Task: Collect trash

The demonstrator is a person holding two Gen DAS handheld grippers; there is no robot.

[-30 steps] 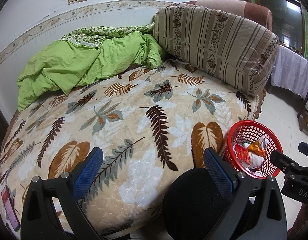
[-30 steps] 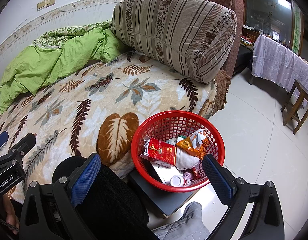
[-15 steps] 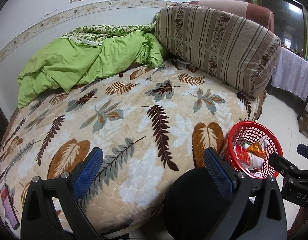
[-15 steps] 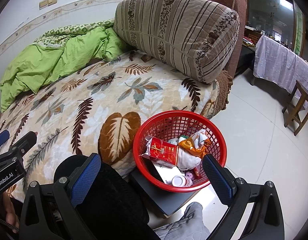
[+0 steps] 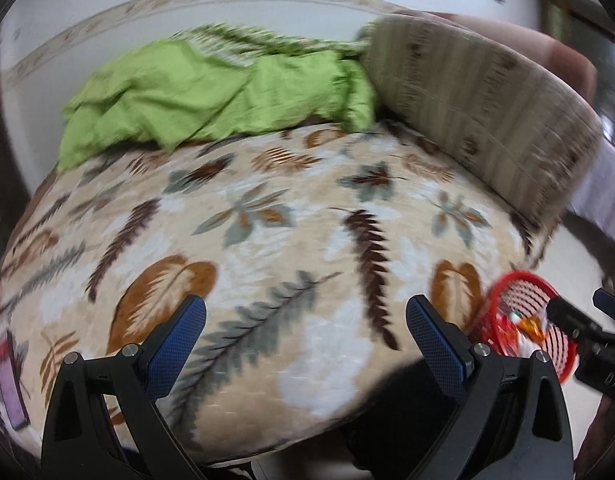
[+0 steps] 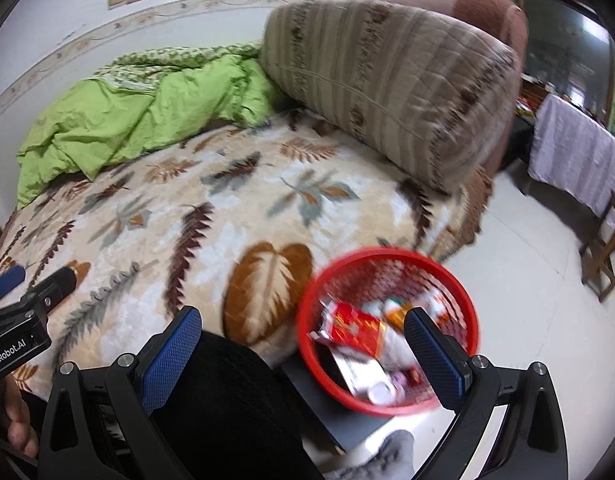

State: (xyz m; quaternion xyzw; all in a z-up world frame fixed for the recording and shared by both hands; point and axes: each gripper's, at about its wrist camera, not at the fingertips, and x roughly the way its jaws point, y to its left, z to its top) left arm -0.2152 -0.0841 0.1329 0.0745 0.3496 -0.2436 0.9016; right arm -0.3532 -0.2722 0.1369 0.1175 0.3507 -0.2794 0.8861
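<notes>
Two hand-held grippers hover at the near edge of a bed, both spread wide and holding nothing. The left hand-held gripper [image 5: 306, 316] shows matte black arms tipped with blue pads [image 5: 179, 344] of fine cross-hatched texture, poised above a plush bedspread [image 5: 267, 240] printed with brown, rust and grey-green feathery leaves on cream. The right hand-held gripper [image 6: 303, 330], of the same build, hangs over a dark, fuzzy black knee [image 6: 227, 400] and the basket just beside the bed.

That red basket [image 6: 465, 308], round and of open plastic mesh, sits on a flat dark slab [image 6: 327, 404] on the floor, touching the bedspread's edge. The trash lies inside it: a glossy red packet [image 6: 355, 324], an orange wrapper [image 6: 395, 312], crumpled white paper [image 6: 395, 350] and a small white cylindrical container [image 6: 381, 392], all motion-blurred.

Farther back, a crumpled lime-green quilt [image 6: 139, 120] is heaped against the wall, and a bulky quilted pillow [image 6: 387, 80], striped in beige and brown, leans on a padded reddish headboard [image 6: 487, 4]. A flat pink-cased phone [image 5: 9, 380] lies at the bedspread's left edge. Beyond the pale glossy floor [image 6: 527, 300] stand a wooden stool [image 6: 603, 248] and a bench draped in white cloth [image 6: 567, 156].
</notes>
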